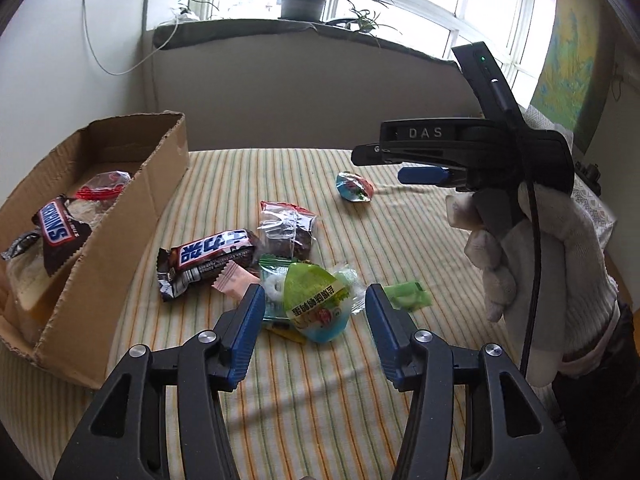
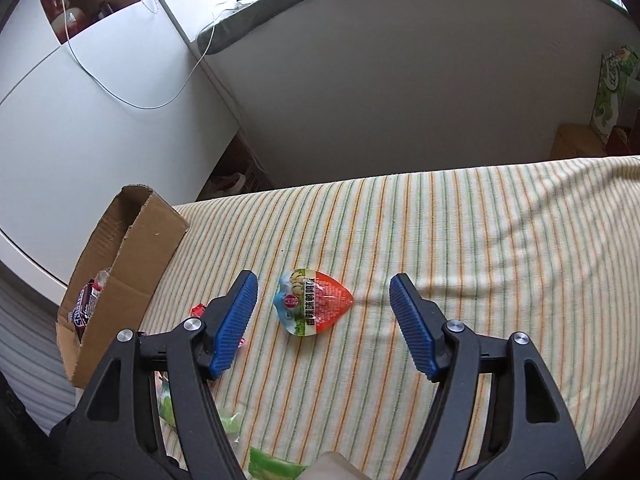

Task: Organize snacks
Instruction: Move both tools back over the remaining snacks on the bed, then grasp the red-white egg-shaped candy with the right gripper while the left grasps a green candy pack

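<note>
Cardboard box [image 1: 120, 216] holds a Snickers bar [image 1: 60, 228]; both grippers [image 1: 314, 312] [image 2: 324, 304] spread, empty.

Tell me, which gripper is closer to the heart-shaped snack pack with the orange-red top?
Right. The right gripper has its open jaws either side of the orange-red heart-shaped pack; the left gripper is over the green heart-shaped pack instead.

Rough corrugated cardboard box [image 1: 120, 216]; glossy plastic wrappers [image 1: 216, 252]; matt striped cloth [image 2: 440, 260].

Inside the torn brown cardboard box [image 1: 120, 216], pale wrapped snacks are half hidden beneath the brown Snickers bar [image 1: 60, 230]; the picture's edge crops the box's near end.
</note>
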`<state>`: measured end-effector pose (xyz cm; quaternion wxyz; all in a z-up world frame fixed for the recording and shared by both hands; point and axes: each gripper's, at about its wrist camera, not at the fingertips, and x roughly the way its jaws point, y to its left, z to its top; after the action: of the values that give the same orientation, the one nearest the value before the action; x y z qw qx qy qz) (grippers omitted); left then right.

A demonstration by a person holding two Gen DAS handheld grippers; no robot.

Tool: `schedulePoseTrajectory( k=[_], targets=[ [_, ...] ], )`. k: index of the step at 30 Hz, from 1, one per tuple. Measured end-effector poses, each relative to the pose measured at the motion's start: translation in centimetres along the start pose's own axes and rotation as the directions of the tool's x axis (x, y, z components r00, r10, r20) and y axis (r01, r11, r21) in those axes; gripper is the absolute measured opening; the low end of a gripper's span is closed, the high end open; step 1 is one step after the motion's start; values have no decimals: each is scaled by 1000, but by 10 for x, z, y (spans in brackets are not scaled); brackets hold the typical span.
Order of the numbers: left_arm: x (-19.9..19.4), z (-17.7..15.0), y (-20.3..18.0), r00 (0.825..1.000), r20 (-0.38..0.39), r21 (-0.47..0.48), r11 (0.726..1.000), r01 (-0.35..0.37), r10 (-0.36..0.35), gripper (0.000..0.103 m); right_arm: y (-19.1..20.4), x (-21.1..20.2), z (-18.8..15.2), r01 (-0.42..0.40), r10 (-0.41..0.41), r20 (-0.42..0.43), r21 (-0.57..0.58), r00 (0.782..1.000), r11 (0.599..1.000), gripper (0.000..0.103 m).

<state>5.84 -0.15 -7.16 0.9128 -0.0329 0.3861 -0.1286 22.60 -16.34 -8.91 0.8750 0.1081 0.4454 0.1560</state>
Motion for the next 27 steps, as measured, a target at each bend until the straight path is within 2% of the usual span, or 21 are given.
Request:
schedulePoseTrajectory(
  k=[8, 16, 19, 20, 22, 26, 27],
  targets=[
    [9, -1, 1, 1000, -16, -3, 1000, -8, 8, 51, 12, 26, -6, 50, -53, -52, -45, 997, 998, 71],
    [18, -1, -11, 999, -29, 60, 998, -15, 17, 50, 28, 31, -10, 91, -97, -46, -109, 994, 990, 71],
    [23, -3, -17, 998, -46, 85, 996, -27, 31, 43, 32, 32, -12, 101, -108, -51, -128, 993, 987, 71],
    [25, -4, -19, 998, -49, 96, 995, -30, 35, 41, 32, 31, -12, 102, -110, -52, -132, 993, 986, 68],
    [29, -4, -21, 997, -67, 113, 993, -35, 43, 30, 32, 31, -13, 121, -130, -50, -147, 990, 982, 61],
    [33, -4, -24, 996, -77, 129, 991, -43, 53, 29, 30, 30, -13, 136, -143, -44, -146, 989, 980, 50],
    [33, -5, -23, 996, -76, 128, 991, -43, 53, 24, 28, 29, -13, 132, -139, -42, -140, 989, 981, 50]
  ],
)
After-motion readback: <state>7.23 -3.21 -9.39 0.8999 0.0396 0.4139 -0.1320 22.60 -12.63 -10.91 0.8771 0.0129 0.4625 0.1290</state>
